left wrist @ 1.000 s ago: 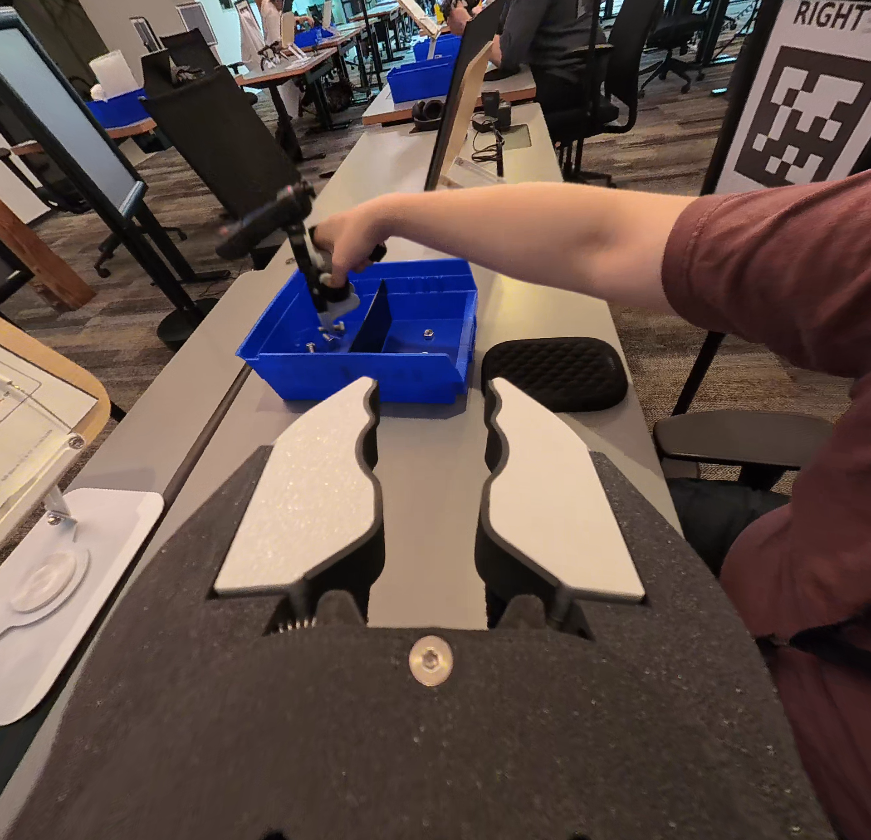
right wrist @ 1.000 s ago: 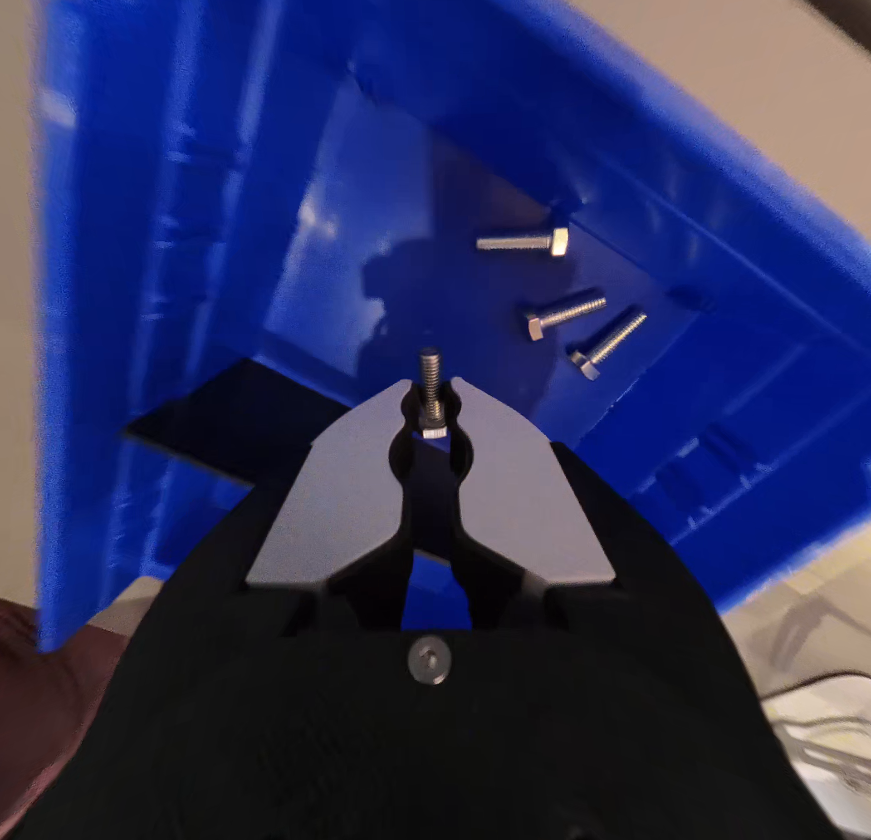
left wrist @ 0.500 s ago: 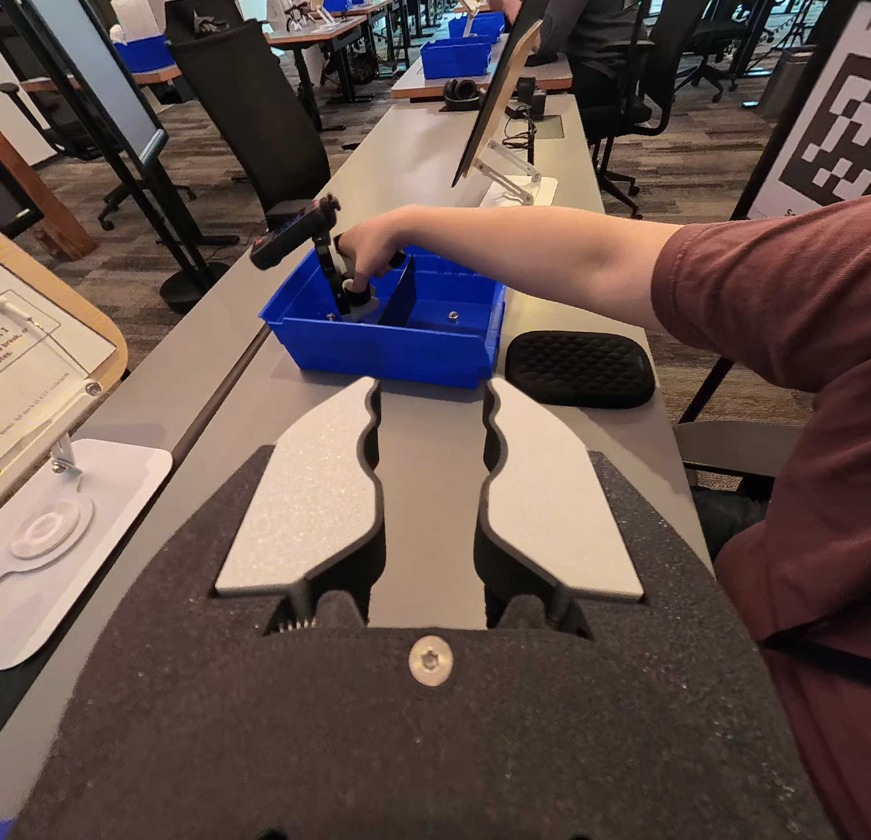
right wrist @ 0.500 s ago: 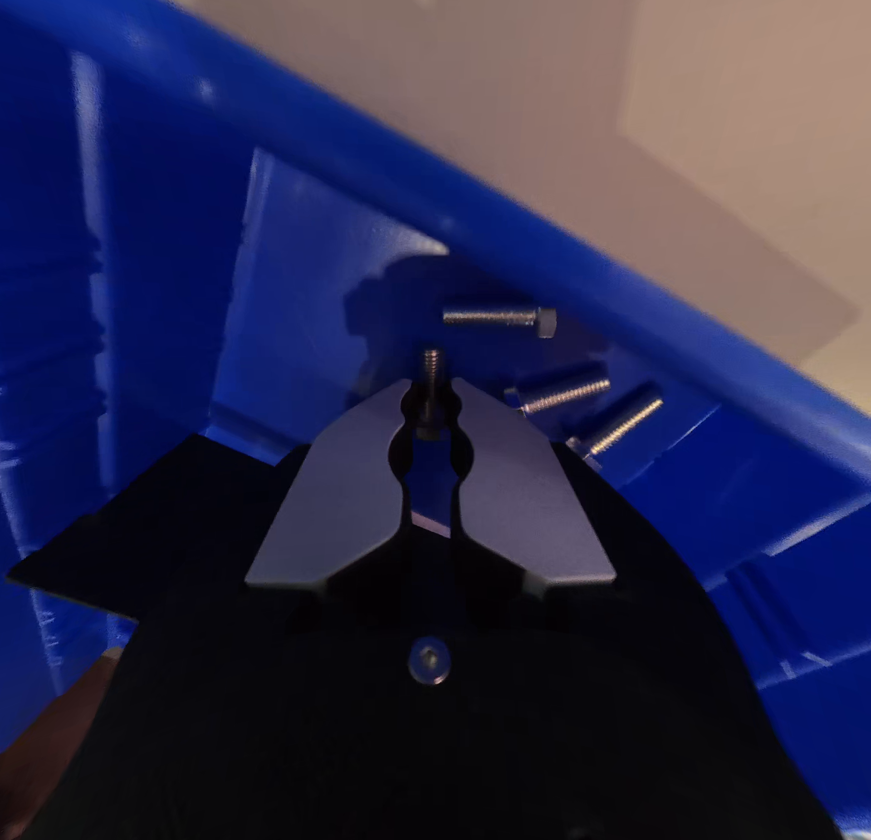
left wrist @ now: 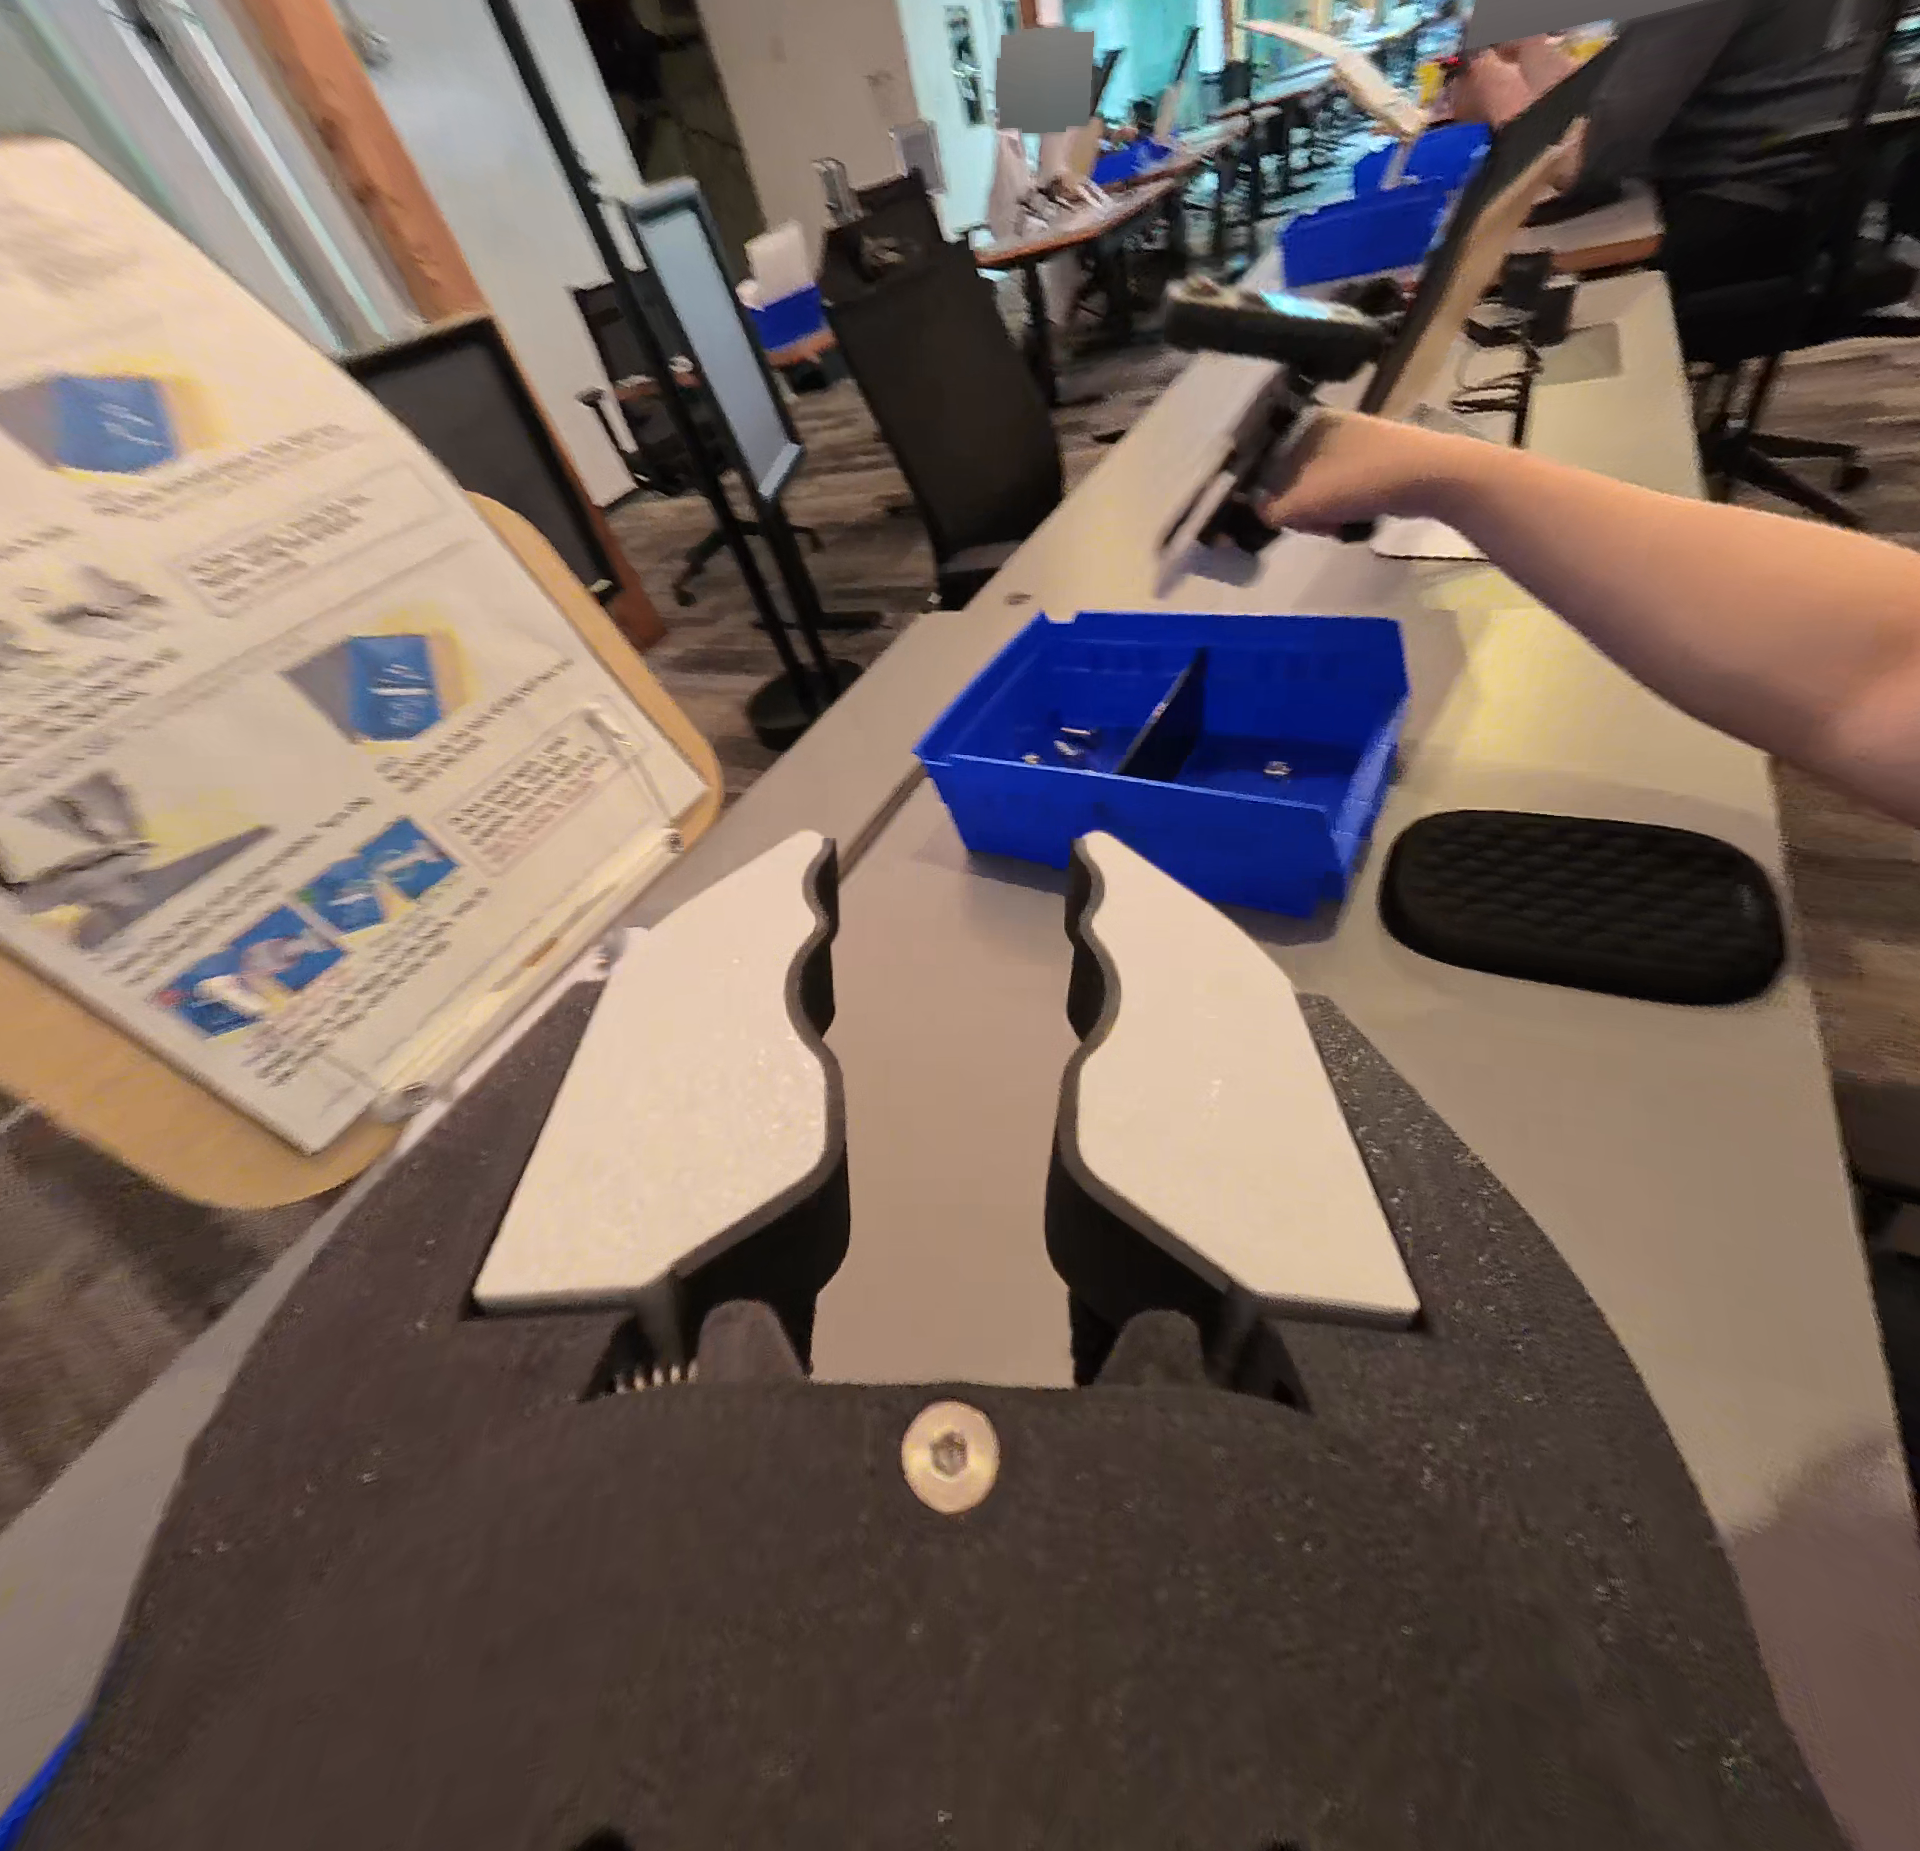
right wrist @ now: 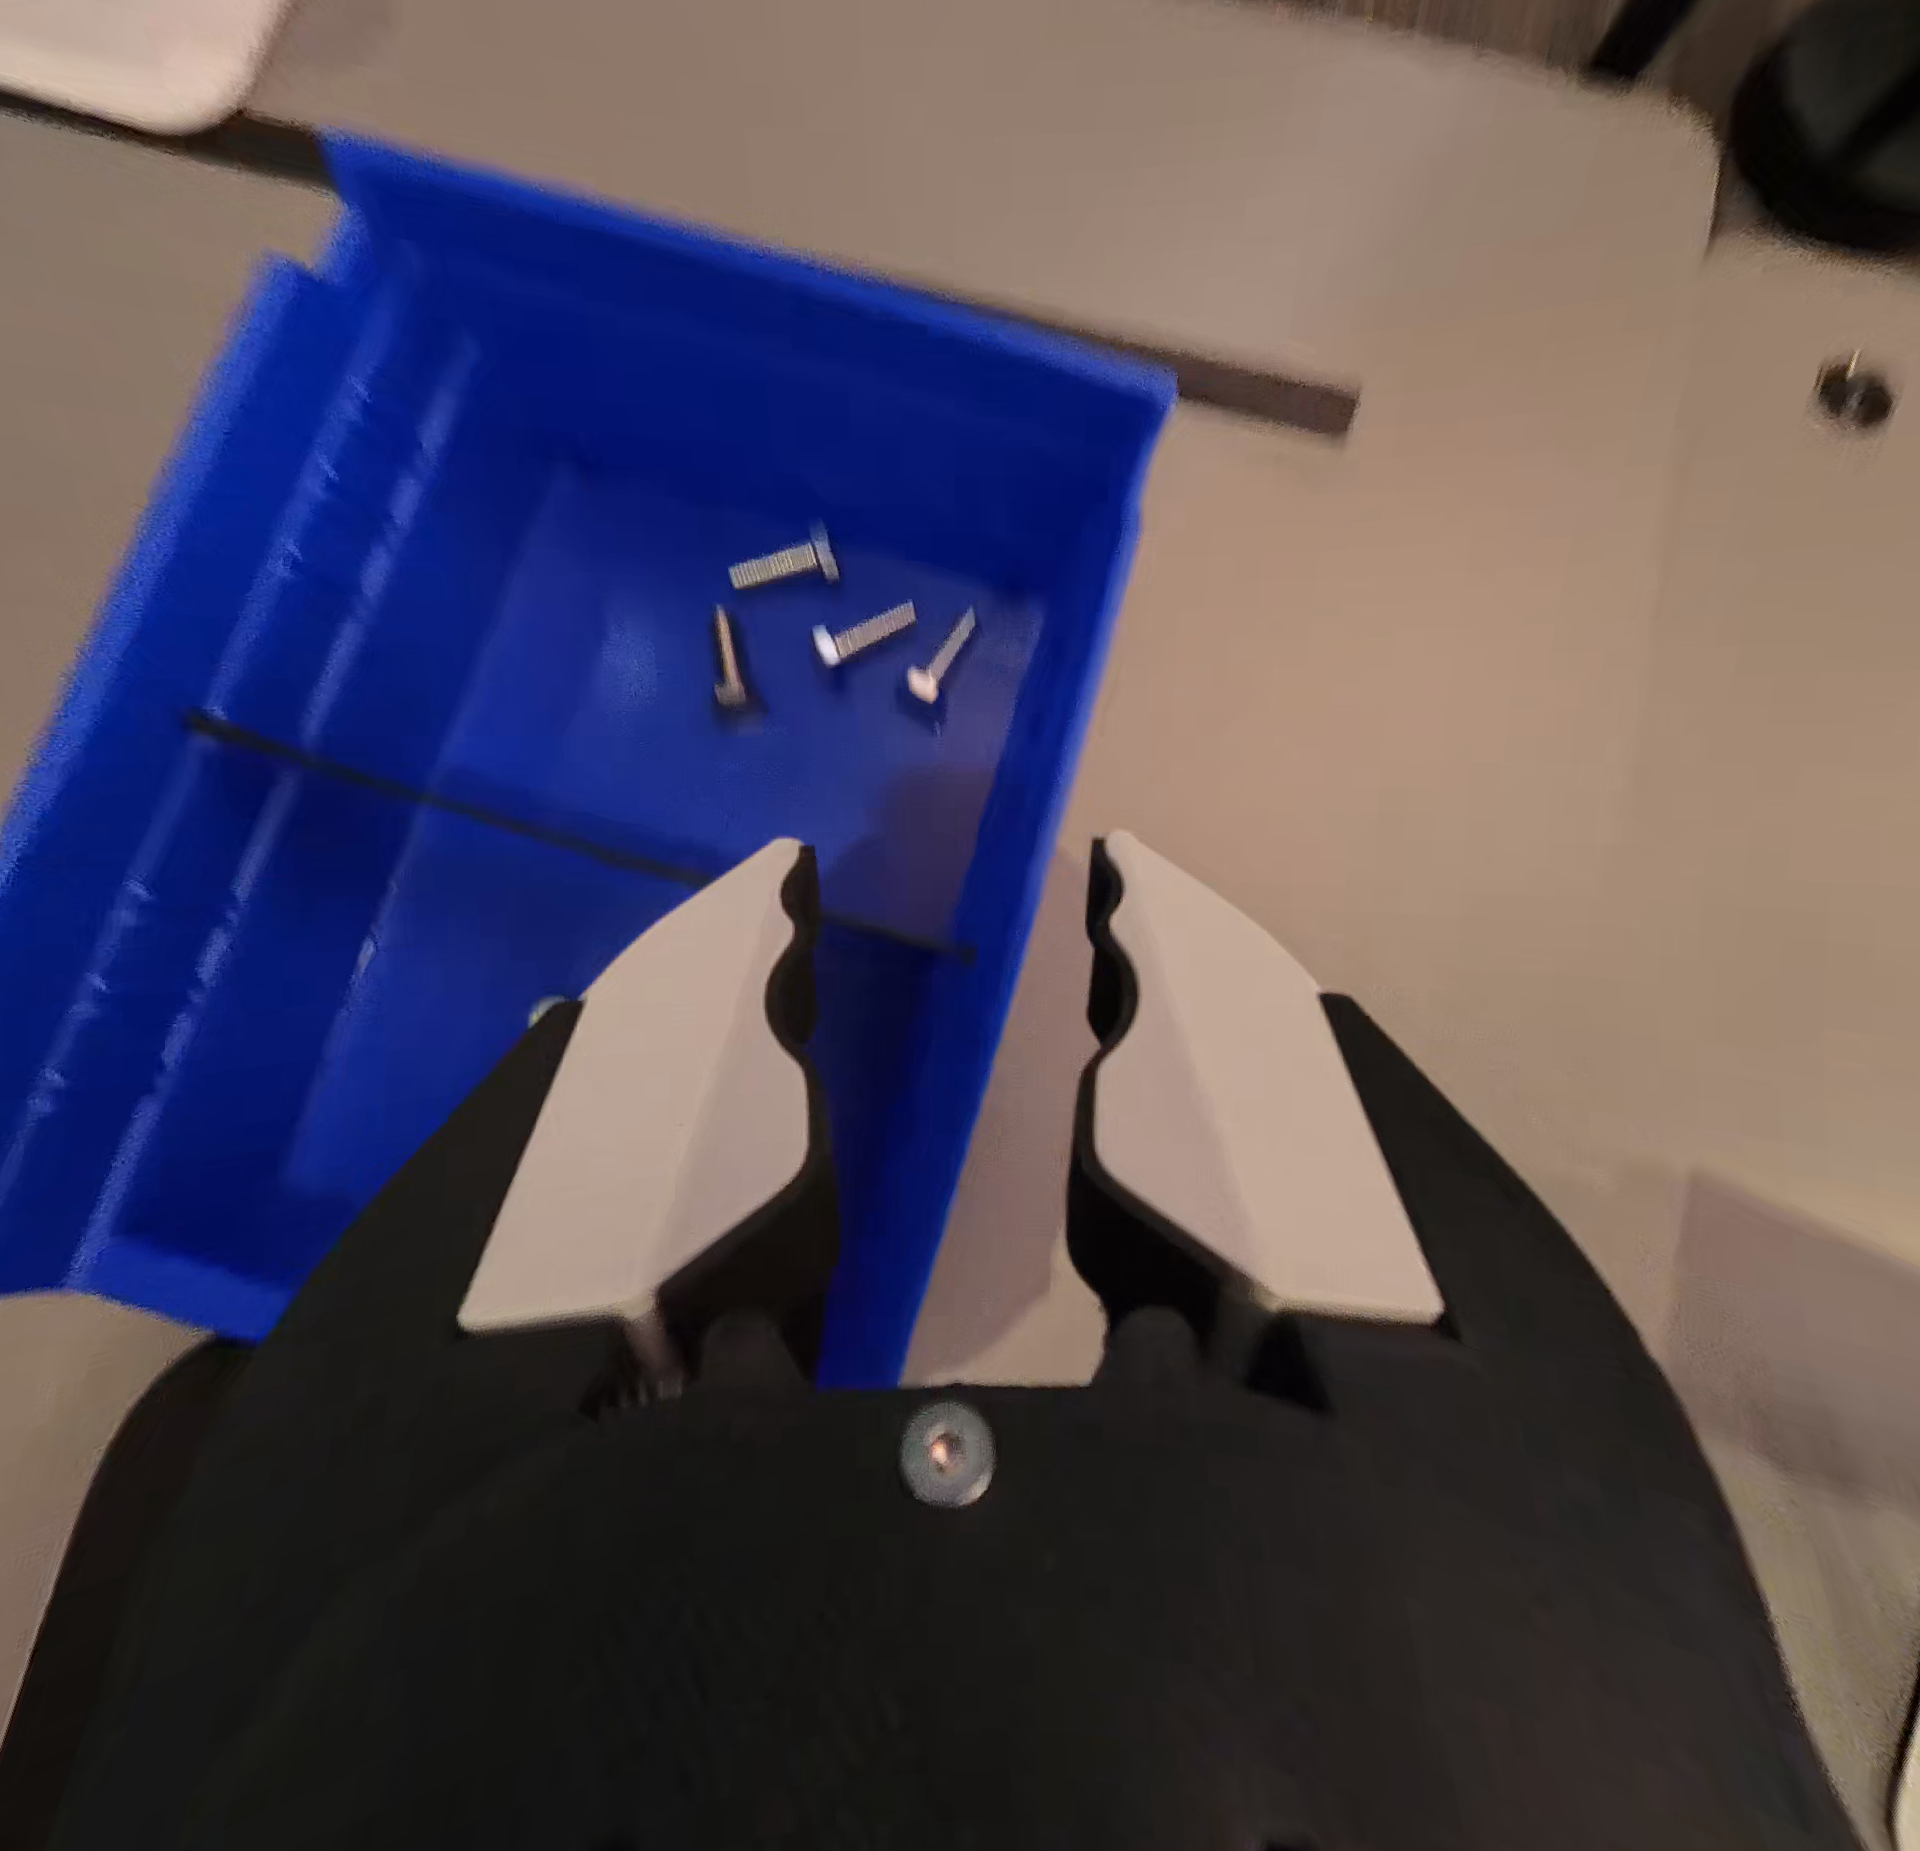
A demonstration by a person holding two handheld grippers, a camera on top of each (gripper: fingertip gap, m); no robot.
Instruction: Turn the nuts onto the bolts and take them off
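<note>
The right gripper (right wrist: 951,871) hangs up in the air over the near corner of the blue bin (right wrist: 644,274). Its jaws are wide apart and there is nothing between them. It looks down into the bin from above.

The bin sits on the grey worktop (right wrist: 1455,762). A thin black wall (right wrist: 499,804) cuts the bin into two parts. Four bolts (right wrist: 784,565) lie loose on the floor of the far part, close together but pointing different ways. In the near part a small silver thing peeks out beside the left finger, but it is too hidden to tell what it is.

The left gripper (left wrist: 948,882) is low over the worktop (left wrist: 1558,1126), just in front of the bin (left wrist: 1164,814). Its jaws are wide apart too and hold nothing. In this view the bolts (left wrist: 1070,743) are small shiny bits in the left part of the bin, and one small metal piece (left wrist: 1276,767) lies in the right part. It is too small to say if it is a nut.

A black pad (left wrist: 1579,908) lies on the worktop just right of the bin. A person's hand (left wrist: 1340,482) holds the right gripper (left wrist: 1195,528) up high past the bin. A big tilted board with pictures (left wrist: 260,658) stands at the left.
</note>
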